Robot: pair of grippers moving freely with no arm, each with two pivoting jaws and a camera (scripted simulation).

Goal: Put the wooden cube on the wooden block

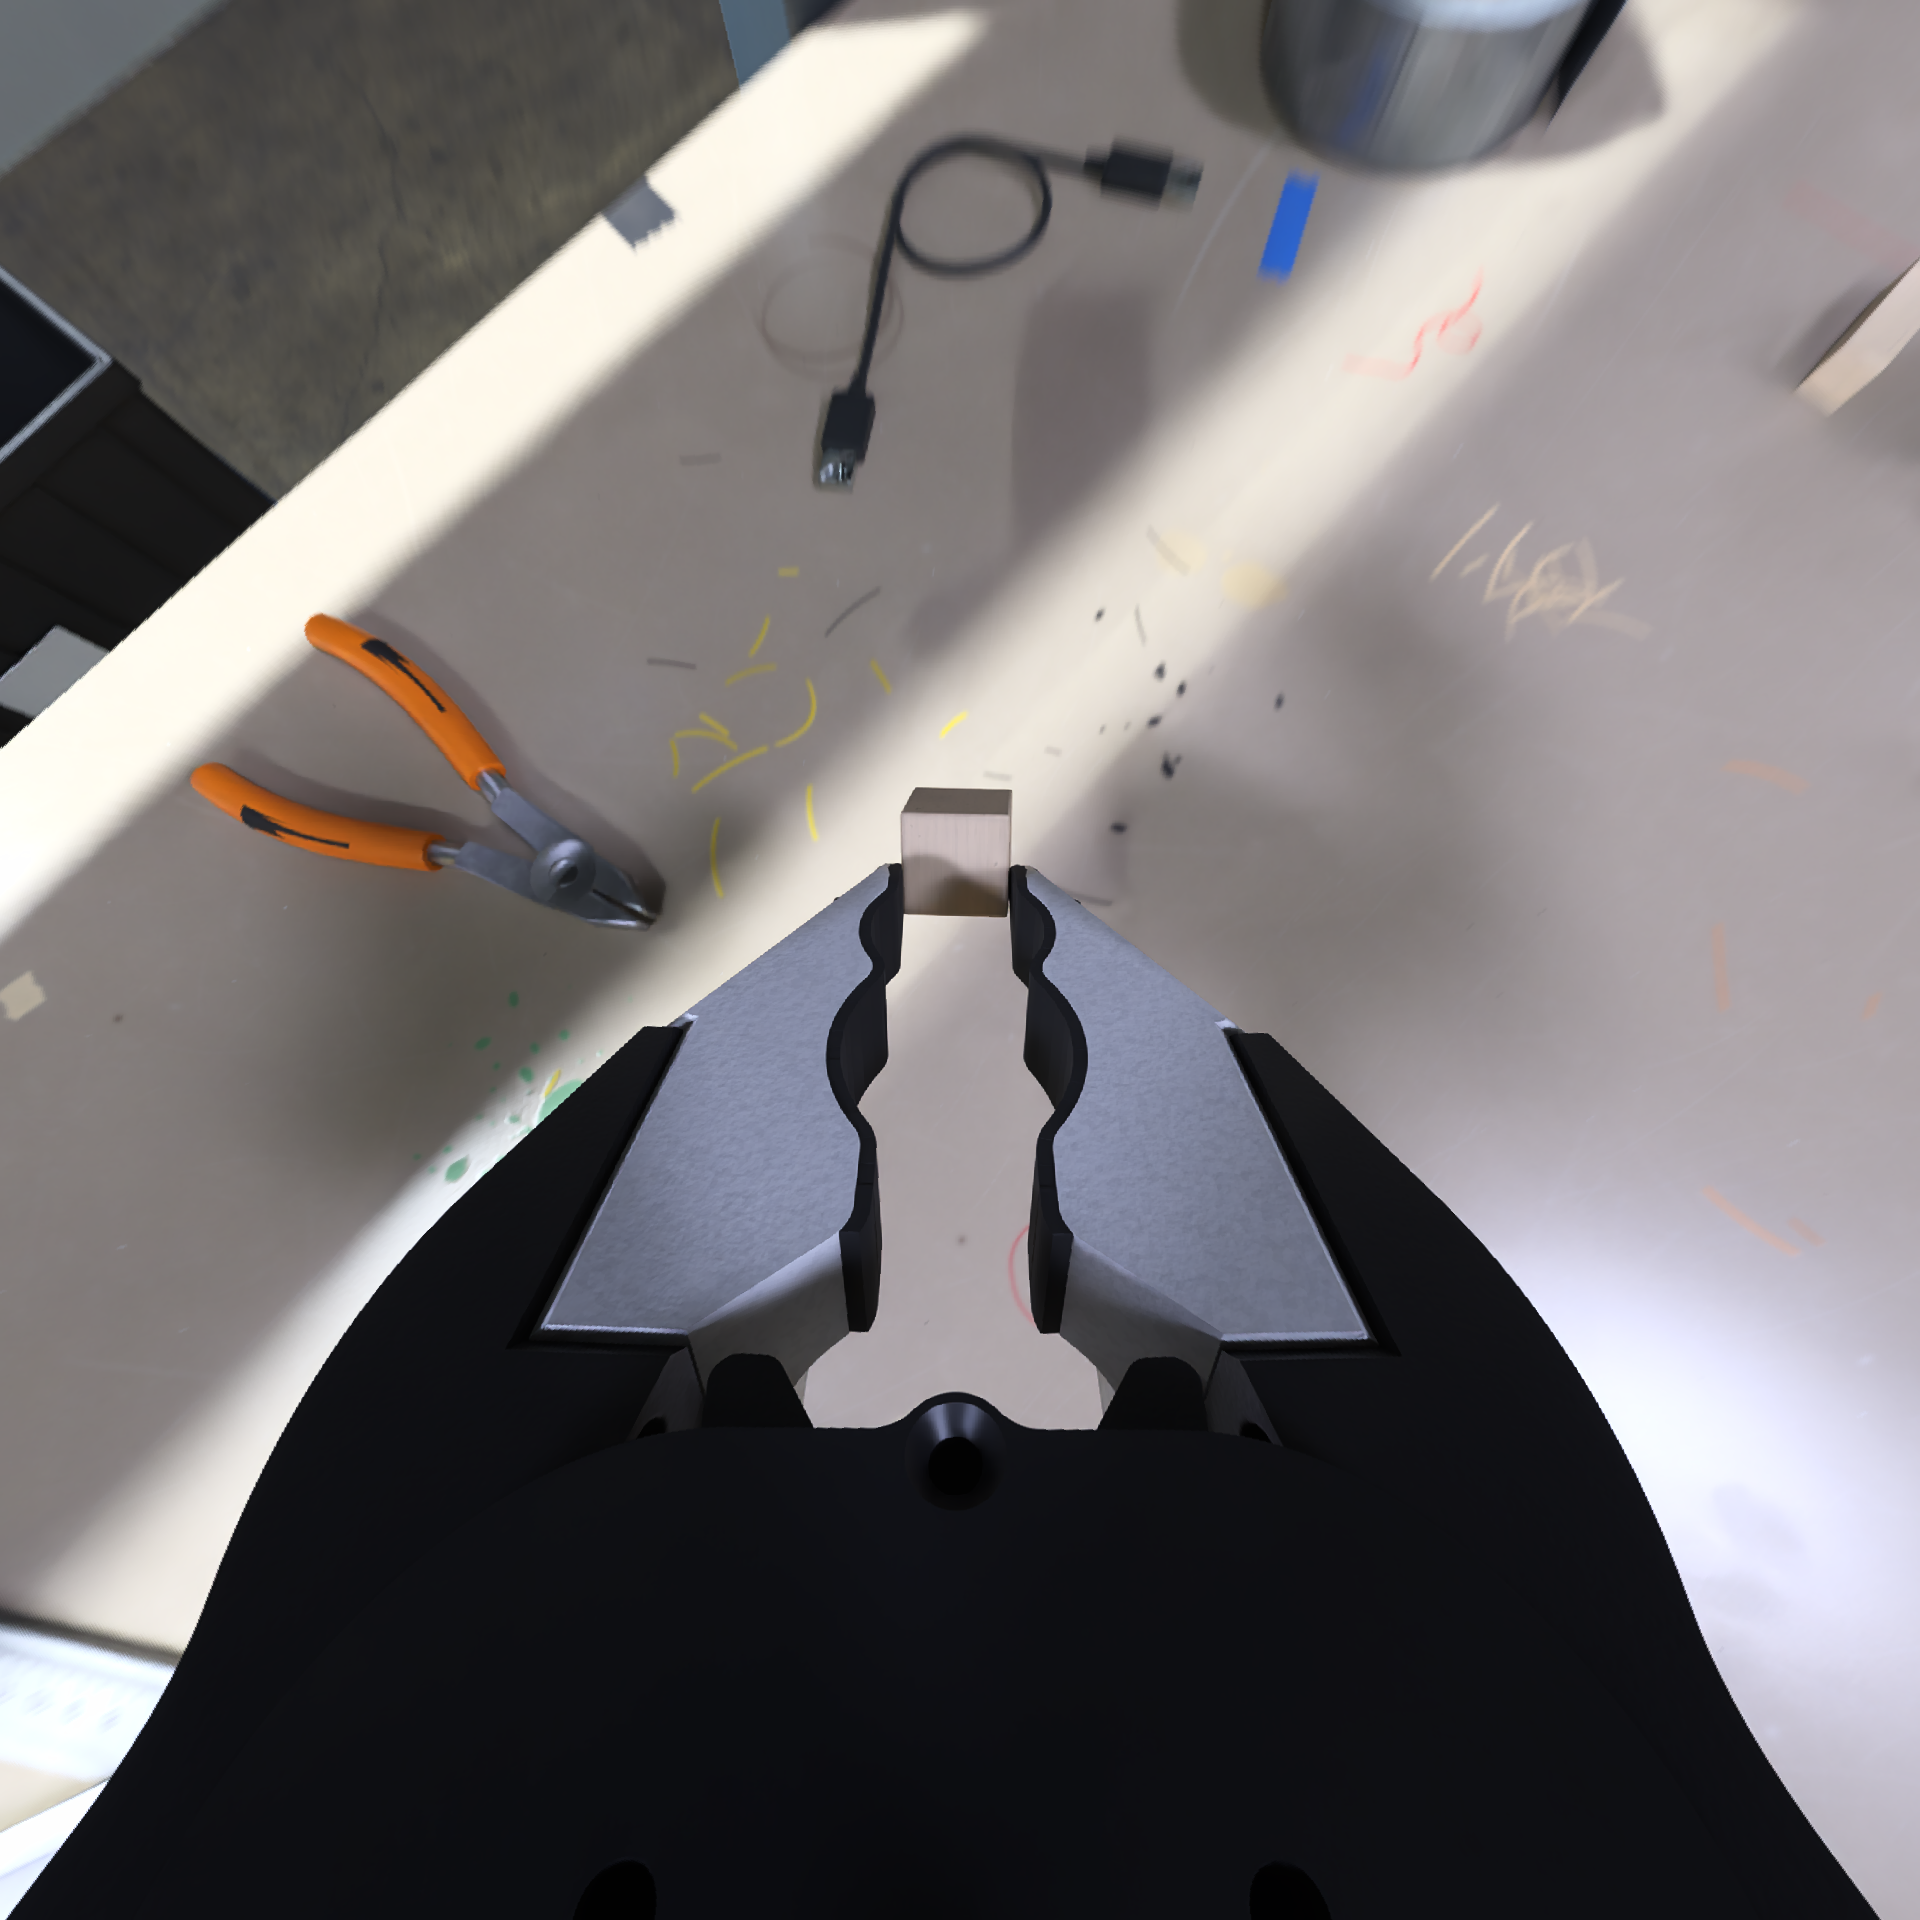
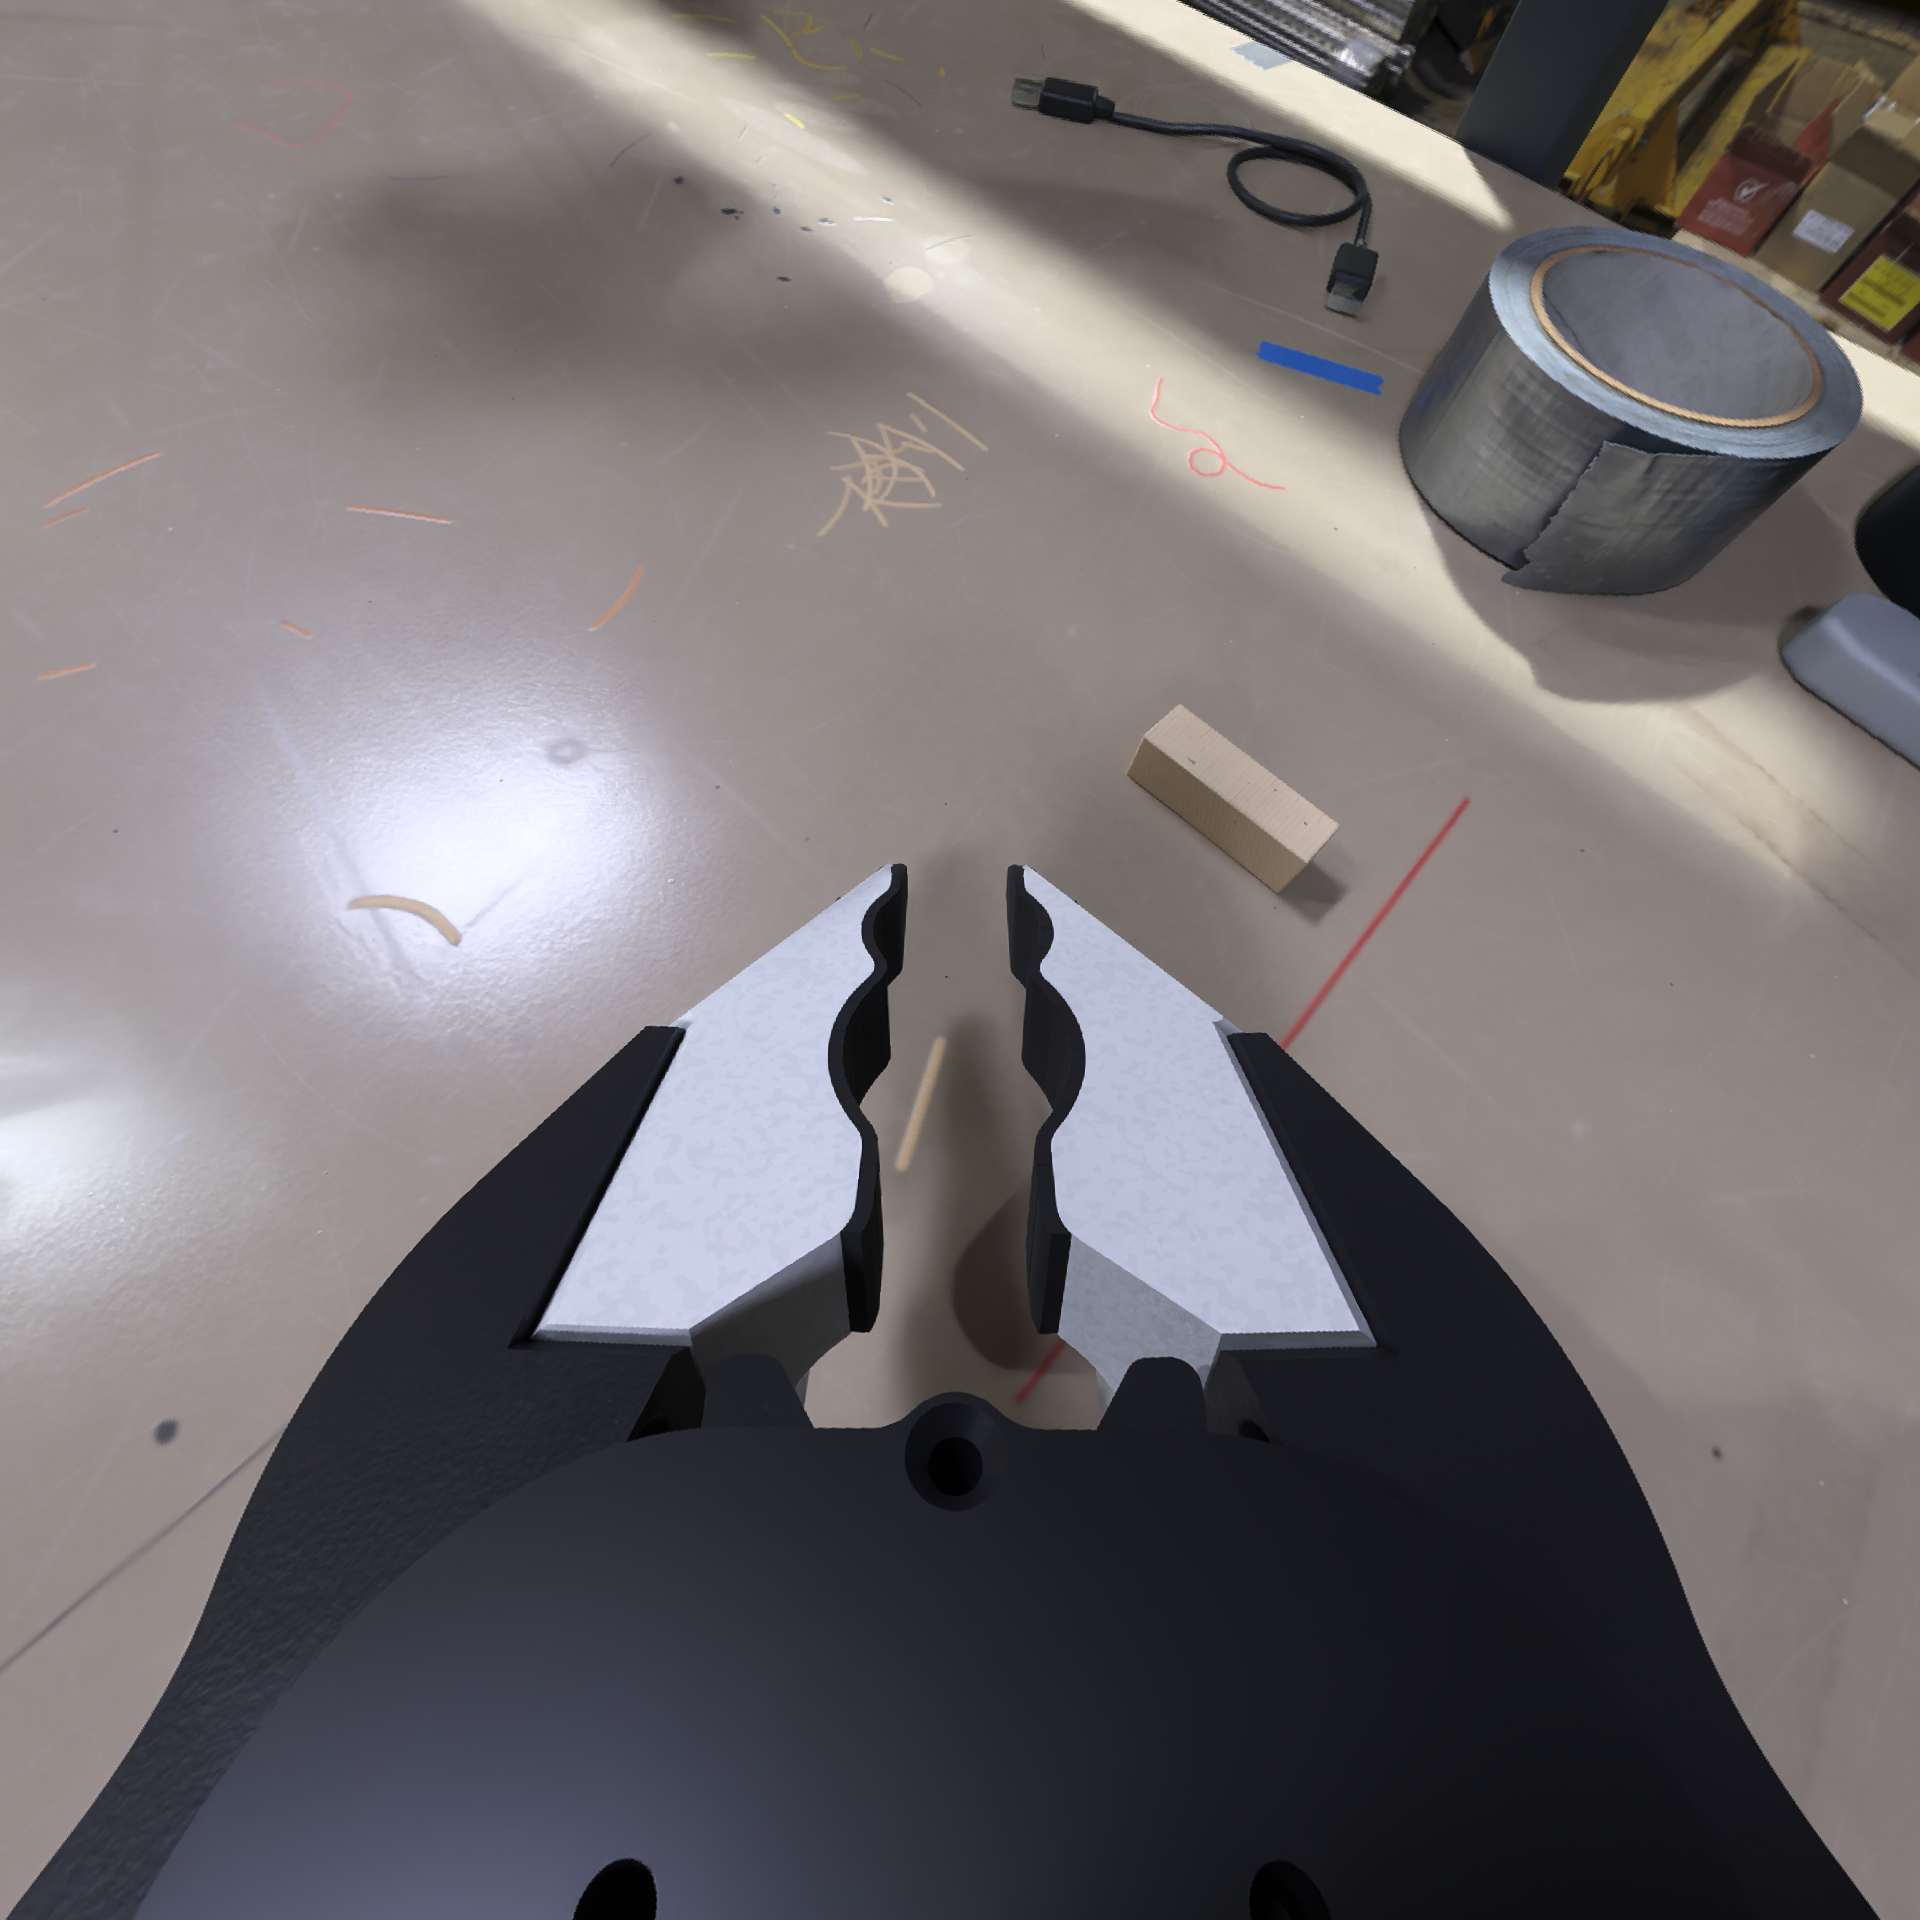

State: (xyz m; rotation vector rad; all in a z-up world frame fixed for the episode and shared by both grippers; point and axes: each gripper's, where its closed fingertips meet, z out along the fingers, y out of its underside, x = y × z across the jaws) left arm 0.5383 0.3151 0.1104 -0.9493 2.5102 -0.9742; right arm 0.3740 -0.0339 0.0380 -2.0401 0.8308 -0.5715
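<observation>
In the left wrist view, my left gripper is shut on the small pale wooden cube, gripped at its fingertips above the table. The table behind it is blurred while the cube is sharp. A pale wooden edge at the far right may be the wooden block. In the right wrist view the long wooden block lies flat on the table, just ahead and to the right of my right gripper. That gripper is open and empty, with a narrow gap between its fingers.
Orange-handled pliers lie to the left of the cube. A black cable and a grey tape roll lie farther off. A grey and black shape sits at the right edge. The table edge runs along the left.
</observation>
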